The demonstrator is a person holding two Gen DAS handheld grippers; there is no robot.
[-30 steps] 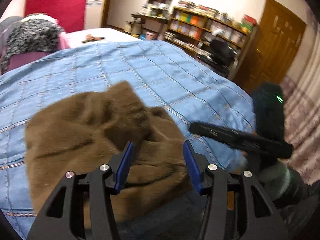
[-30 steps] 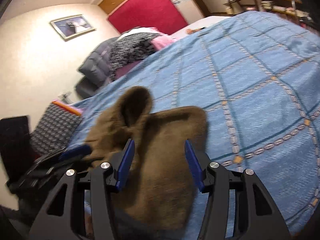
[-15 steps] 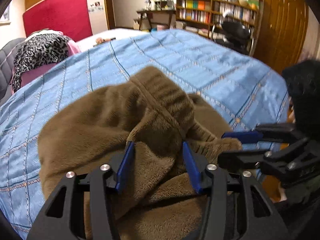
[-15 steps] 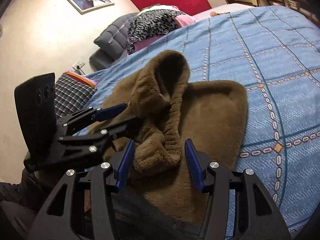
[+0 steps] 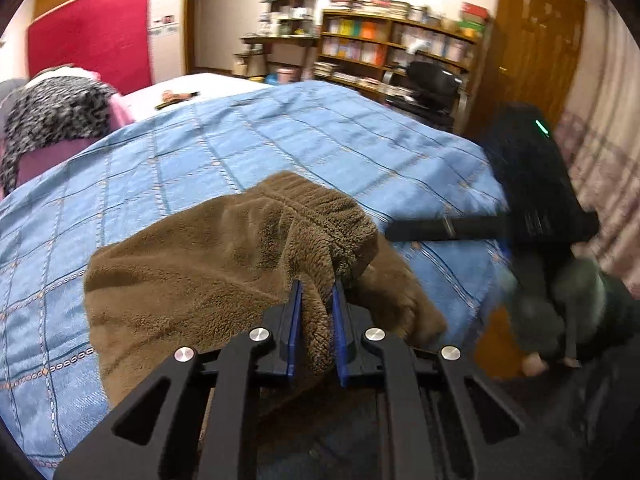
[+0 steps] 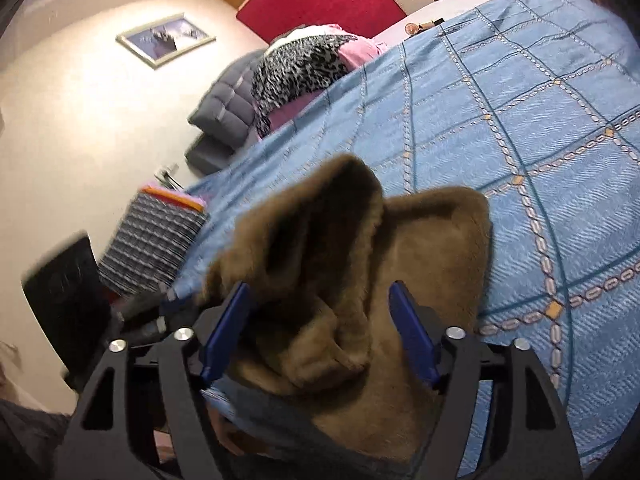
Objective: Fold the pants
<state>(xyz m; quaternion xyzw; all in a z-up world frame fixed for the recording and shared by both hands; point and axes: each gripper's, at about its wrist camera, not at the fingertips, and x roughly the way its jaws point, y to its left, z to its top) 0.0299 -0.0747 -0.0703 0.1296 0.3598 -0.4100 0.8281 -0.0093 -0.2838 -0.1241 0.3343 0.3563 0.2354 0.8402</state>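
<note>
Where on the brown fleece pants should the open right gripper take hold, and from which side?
Judging by its pose, grip the ribbed waistband rim that stands up in a hump on the brown fleece pants. The left gripper already pinches the fleece, so the right gripper, jaws apart astride the hump, should probably come from the near bed edge, over the blue bedspread.
</note>
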